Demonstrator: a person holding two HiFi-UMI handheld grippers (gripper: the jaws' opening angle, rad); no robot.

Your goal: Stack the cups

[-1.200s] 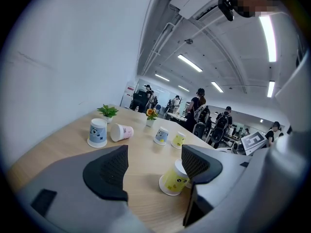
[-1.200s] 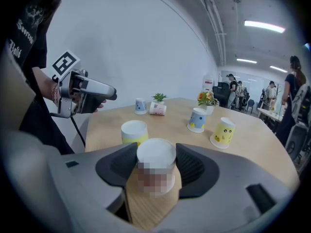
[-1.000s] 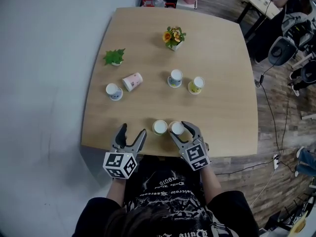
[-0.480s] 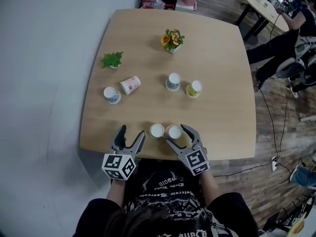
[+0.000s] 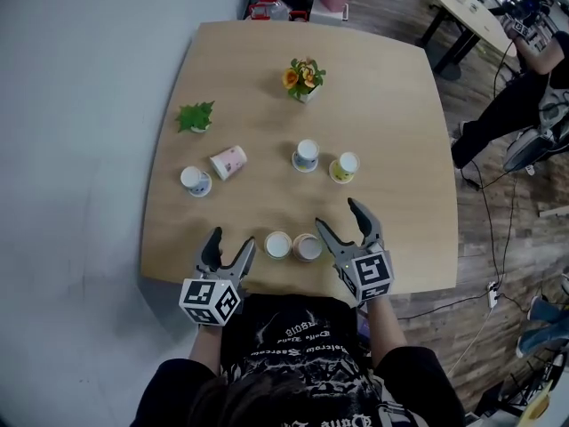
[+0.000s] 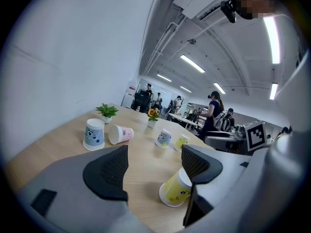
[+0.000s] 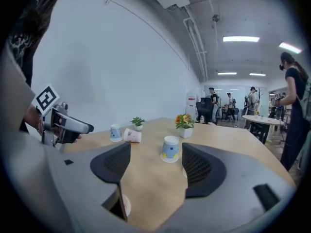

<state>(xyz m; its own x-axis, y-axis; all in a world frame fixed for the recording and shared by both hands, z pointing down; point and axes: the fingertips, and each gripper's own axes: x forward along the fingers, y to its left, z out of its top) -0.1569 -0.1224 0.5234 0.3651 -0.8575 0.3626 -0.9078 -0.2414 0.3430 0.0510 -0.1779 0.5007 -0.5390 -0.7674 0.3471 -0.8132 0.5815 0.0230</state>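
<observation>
Six paper cups stand or lie on the wooden table [image 5: 400, 105]. Two stand upside down side by side at the near edge: a yellow-green cup [image 5: 277, 245] [image 6: 174, 188] and a tan cup [image 5: 308, 247]. Farther off are a blue cup [image 5: 306, 156] [image 7: 170, 149], a yellow cup [image 5: 343, 167], a pink cup [image 5: 228, 161] on its side and another blue cup [image 5: 195, 181]. My right gripper [image 5: 339, 216] [image 7: 155, 166] hangs raised to the right of the tan cup; its jaws have just been opening and hold nothing. My left gripper [image 5: 228, 245] [image 6: 154, 166] rests open and empty left of the yellow-green cup.
A small green plant [image 5: 196, 116] and a pot of orange flowers [image 5: 303, 78] stand on the far half of the table. The table's near edge runs just under both grippers. A person [image 5: 524, 87] and office chairs are off to the right.
The right gripper's jaws spread off the tan cup, then the gripper rose and swung right and away from it. The cup stays beside the yellow-green one. The left gripper kept still.
</observation>
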